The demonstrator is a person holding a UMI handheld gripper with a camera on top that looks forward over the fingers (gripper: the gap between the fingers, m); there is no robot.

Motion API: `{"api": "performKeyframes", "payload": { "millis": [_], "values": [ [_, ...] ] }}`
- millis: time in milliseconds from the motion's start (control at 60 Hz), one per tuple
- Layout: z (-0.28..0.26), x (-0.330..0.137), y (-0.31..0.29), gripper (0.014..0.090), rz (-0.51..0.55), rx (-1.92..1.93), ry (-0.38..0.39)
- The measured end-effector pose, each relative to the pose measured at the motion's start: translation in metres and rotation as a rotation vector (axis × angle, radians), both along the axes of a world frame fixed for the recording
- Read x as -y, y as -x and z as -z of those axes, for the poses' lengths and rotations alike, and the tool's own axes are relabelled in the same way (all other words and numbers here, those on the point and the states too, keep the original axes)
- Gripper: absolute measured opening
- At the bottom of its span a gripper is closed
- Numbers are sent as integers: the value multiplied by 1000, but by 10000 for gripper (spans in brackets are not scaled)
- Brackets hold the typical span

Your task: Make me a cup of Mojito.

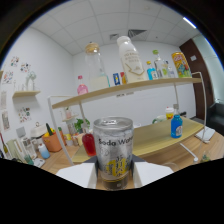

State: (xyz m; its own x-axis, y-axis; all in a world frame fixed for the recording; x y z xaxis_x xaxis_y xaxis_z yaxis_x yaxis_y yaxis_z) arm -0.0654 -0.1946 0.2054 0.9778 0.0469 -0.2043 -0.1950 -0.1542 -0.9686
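A silver soda water can [113, 150] with a yellow label band stands upright between my two white fingers [75, 174]. My gripper [114, 172] is shut on the can, one finger pressing on each side of its lower half. The can's base is hidden. Its top, with the pull tab, faces up and the can fills the space just ahead of me.
Beyond the can is a two-level wooden shelf [150, 137]. On its top board [125, 87] stand a clear bottle [92, 60], a white bottle [131, 60] and a yellow pack [180, 64]. Lower down are a blue bottle [176, 126], a red drink [89, 144] and an orange pot [51, 142].
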Motion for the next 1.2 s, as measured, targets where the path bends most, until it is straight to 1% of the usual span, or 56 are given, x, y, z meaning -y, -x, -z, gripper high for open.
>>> {"api": "performKeyframes", "payload": {
  "millis": [250, 450, 567, 917, 1000, 1033, 1083, 1150, 1183, 1200],
  "values": [
    [94, -1, 19, 505, -30, 94, 143],
    [131, 1, 25, 505, -39, 114, 206],
    [143, 4, 28, 508, -47, 131, 229],
    [144, 14, 33, 537, -29, 155, 201],
    [147, 15, 32, 542, -38, 169, 219],
    [150, 16, 33, 571, -40, 161, 239],
    [150, 20, 32, 656, -35, 145, 270],
    [143, 26, 28, 869, -14, 138, 295],
    [135, 30, 26, 843, -9, 138, 295],
    [131, 32, 26, 844, -10, 135, 296]
  ]
}}
